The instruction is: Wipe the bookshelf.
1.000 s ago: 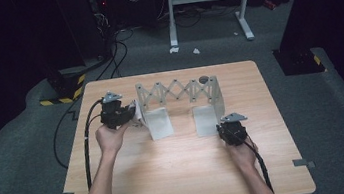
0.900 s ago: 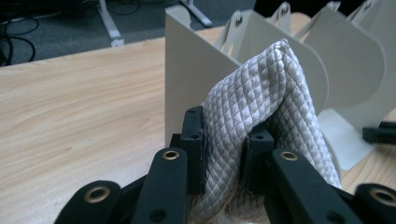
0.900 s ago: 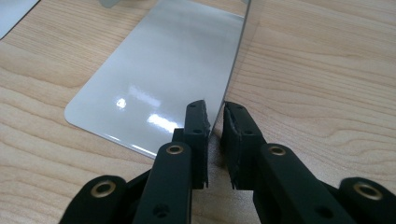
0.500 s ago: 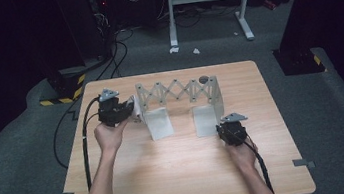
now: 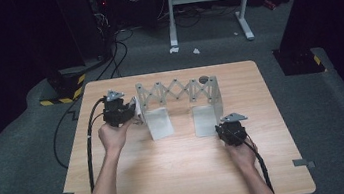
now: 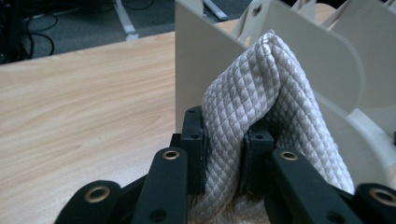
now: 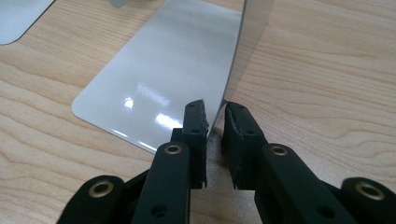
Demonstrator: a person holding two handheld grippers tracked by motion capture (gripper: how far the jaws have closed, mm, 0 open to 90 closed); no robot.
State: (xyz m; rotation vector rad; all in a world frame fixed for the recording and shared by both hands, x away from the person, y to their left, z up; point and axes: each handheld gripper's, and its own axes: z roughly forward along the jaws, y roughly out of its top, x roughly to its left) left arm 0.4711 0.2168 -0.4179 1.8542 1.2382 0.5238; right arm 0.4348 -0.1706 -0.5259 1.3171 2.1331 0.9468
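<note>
You work in a dark room: grey floor all round, a white stand [image 5: 208, 1] at twelve o'clock beyond the table, a black cabinet with loose cables [image 5: 103, 50] at eleven, and a yellow-and-black striped strip [image 5: 61, 97] off the table's far left corner.

The wooden table [image 5: 180, 176] is bare across its near half. On the far half stands the folding rack [image 5: 179, 93], its scissor lattice stretched out with an upright plate at each end and a flat foot reaching toward you from each.

So the rack looks set up and opened out; what seems left is getting the cloth onto it. The cloth [image 6: 261, 116], a pale quilted piece, is still bunched in your left gripper [image 5: 132, 113] at the rack's nine o'clock end, just beside the left end plate [image 6: 191, 60] and, as far as I can tell, not yet draped over anything. Its jaws pinch a fold of the cloth, standing only as far apart as that fold is thick.

Your right gripper [image 7: 214, 122] sits at the rack's four o'clock end, astride the bottom edge of the right upright plate [image 7: 252, 28], with the shiny foot [image 7: 159, 79] lying to one side. Its jaws stand narrowly apart with that thin edge between them; a sliver of gap shows on one side, so I judge it steadying rather than clamping.

A small dark round thing [image 5: 203, 79] sits near the lattice's far end; I can't tell what it is.
</note>
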